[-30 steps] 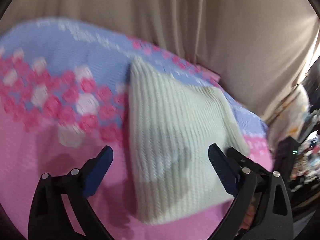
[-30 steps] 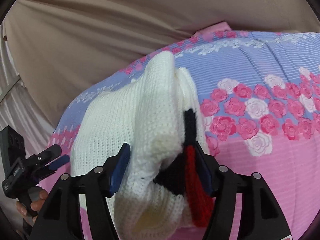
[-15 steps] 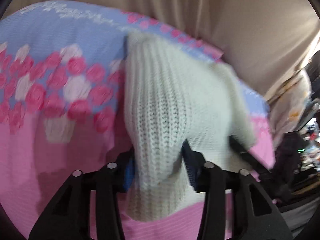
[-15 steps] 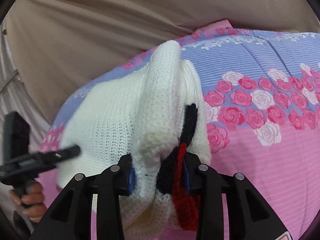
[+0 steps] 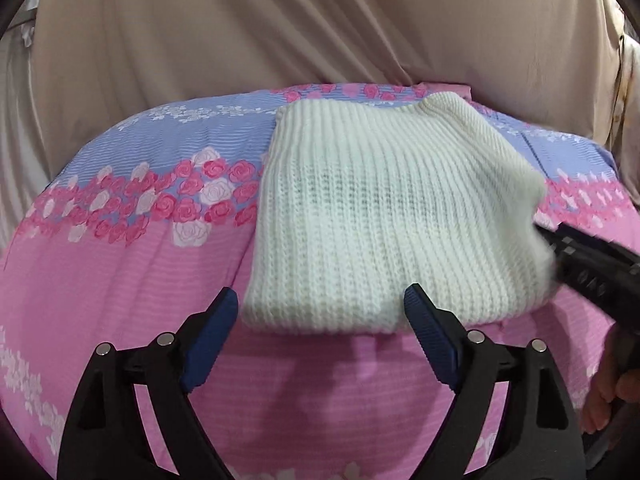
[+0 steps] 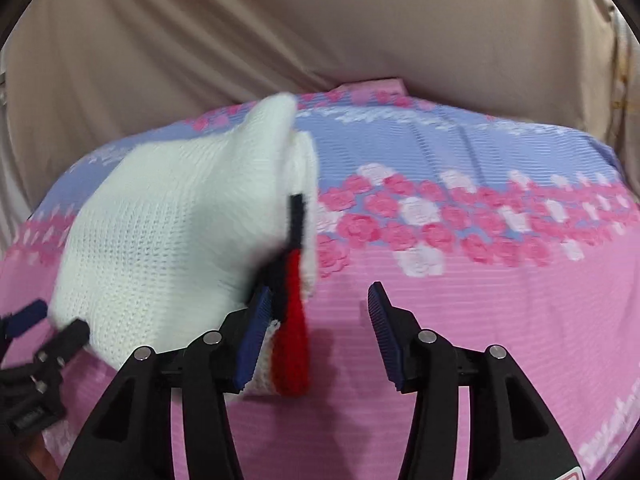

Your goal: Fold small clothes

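One folded white knit garment (image 5: 384, 224) lies at the centre of the left wrist view, and it is the only piece of clothing in sight. One red yarn piece (image 6: 291, 344) and one dark yarn piece (image 6: 295, 220) show at its edge, left of centre in the right wrist view. One floral bedsheet (image 5: 120, 264) covers the lower frame. One beige curtain (image 5: 240, 32) fills the top. Two hand-held grippers appear: left (image 5: 320, 336), right (image 6: 316, 336), each with two blue pads.

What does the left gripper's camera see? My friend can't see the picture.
A folded white knit sweater lies on a pink and blue rose-patterned bedsheet. The left gripper is open just in front of it, holding nothing, with beige curtain behind.
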### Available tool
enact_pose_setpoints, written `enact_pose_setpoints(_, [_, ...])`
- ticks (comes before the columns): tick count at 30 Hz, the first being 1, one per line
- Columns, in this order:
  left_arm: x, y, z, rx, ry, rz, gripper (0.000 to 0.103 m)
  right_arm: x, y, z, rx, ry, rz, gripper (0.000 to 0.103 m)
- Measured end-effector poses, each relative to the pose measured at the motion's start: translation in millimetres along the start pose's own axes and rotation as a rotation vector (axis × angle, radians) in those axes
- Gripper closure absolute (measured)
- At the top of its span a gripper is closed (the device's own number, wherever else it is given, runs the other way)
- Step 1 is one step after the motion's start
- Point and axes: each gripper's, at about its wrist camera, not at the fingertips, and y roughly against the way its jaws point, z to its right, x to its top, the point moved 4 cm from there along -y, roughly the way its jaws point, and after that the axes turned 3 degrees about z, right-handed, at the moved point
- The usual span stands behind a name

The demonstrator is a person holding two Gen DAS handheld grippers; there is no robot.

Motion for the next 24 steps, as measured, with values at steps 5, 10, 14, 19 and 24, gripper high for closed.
enact_pose_setpoints(5, [-16.6, 7.9, 14.9, 0.028, -0.018, -0.008, 0.014, -21.9, 39.8, 0.4, 0.052, -0.026, -0.001, 0.053])
enact_pose_setpoints(10, [-30.2, 8.7, 21.2, 0.086, -0.008, 0.0, 0.014, -59.2, 56.8, -9.6, -0.004, 0.02, -0.014, 0.041])
enact_pose_setpoints(14, [-37.2, 11.4, 16.6, 0.111, 0.038, -0.011, 0.012, -78.4, 58.1, -10.6, -0.061, 0.038, -0.013, 0.032])
enact_pose_setpoints(19, [-39.6, 14.0, 14.0, 0.136, 0.058, -0.001, 0.008, -82.7, 59.7, -10.9, -0.07, 0.011, -0.021, 0.026])
enact_pose_setpoints(24, [-43.3, 15.4, 22.6, 0.132, 0.028, -0.002, 0.008, -82.9, 60.7, -13.8, -0.086, 0.007, -0.012, 0.024])
